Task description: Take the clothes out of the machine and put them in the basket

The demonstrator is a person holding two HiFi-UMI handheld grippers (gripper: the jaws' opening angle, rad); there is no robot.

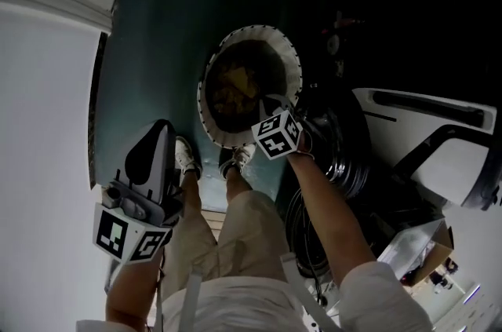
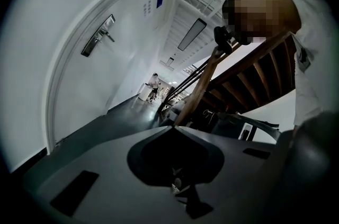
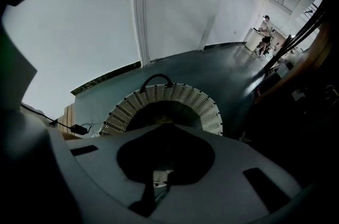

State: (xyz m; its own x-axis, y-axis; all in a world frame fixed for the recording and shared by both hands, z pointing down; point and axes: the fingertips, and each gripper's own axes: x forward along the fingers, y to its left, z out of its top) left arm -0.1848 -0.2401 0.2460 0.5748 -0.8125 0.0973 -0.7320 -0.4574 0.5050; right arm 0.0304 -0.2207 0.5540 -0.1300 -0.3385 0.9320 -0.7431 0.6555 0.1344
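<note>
A round white slatted basket point(image 1: 292, 63) stands on the dark floor ahead of my feet, with yellowish clothes point(image 1: 235, 83) lying in it. My right gripper point(image 1: 274, 114) hangs tip down over the basket's near rim, jaws shut with nothing between them. Its own view looks down at the basket point(image 3: 206, 106), and its tips point(image 3: 161, 125) meet. Off to the left my left gripper point(image 1: 161, 128) is held about level, away from the basket, also shut and empty, with its tips point(image 2: 172, 127) meeting. The machine's dark round opening point(image 1: 349, 158) lies to the right of my right arm.
A white wall and door point(image 1: 47, 126) run along the left. My shoes point(image 1: 187, 158) stand just short of the basket. Dark cables point(image 1: 306, 240) and a white appliance point(image 1: 439, 142) crowd the right. A wooden staircase point(image 2: 249, 74) and a distant person point(image 2: 154, 82) show down the corridor.
</note>
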